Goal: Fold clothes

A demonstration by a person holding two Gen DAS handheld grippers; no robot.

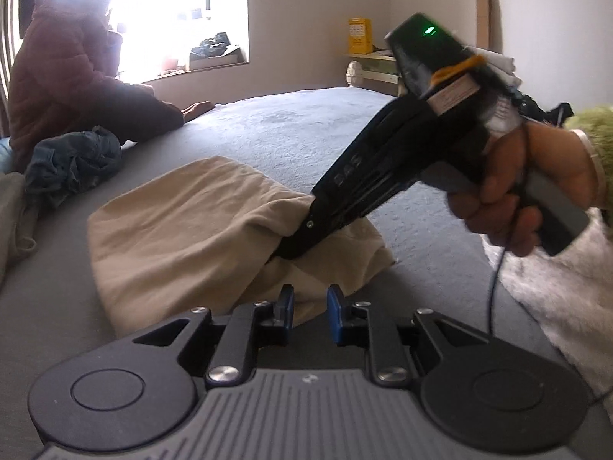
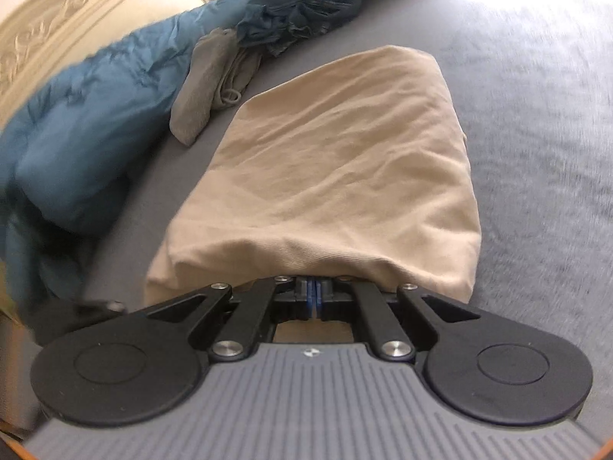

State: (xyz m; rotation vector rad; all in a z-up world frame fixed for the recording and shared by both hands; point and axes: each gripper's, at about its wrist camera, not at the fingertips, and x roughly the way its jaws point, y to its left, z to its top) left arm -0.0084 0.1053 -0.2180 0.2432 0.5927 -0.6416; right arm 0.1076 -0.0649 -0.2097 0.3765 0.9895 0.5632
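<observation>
A beige folded garment lies on the grey bed cover. In the left wrist view, my left gripper is open right at the garment's near edge, its blue pads apart with beige cloth showing between them. A hand holds my right gripper, whose tips are buried in a fold at the garment's right end. In the right wrist view, my right gripper is shut on the near hem of the beige garment.
A person in a maroon puffer jacket sits at the bed's far left. Beside them lie a crumpled denim piece and a grey garment. A blue quilt lies left, and white fluffy fabric right.
</observation>
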